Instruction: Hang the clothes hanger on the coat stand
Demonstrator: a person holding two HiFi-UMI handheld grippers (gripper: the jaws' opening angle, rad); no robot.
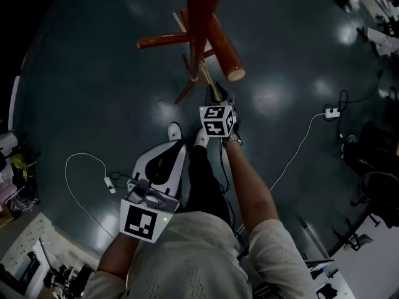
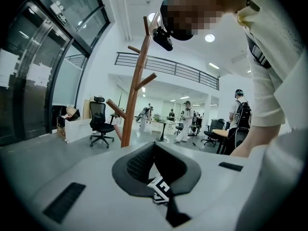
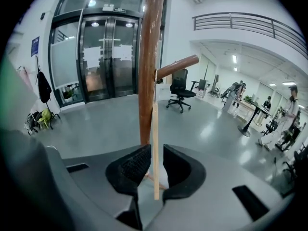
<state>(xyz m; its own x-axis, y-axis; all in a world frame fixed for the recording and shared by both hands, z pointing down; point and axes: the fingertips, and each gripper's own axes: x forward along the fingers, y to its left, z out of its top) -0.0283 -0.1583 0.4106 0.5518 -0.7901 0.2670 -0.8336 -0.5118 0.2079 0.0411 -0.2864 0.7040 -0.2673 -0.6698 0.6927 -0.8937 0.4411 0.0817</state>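
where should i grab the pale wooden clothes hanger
Take the pale wooden clothes hanger by its thin straight bar, low down, from the side away from the brown wooden coat stand: the bar runs upright close by its trunk.

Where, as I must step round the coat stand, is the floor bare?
Bare floor left of the coat stand, beyond the white cable; also between stand and power strip. Crowded: chairs at right, clutter lower left.
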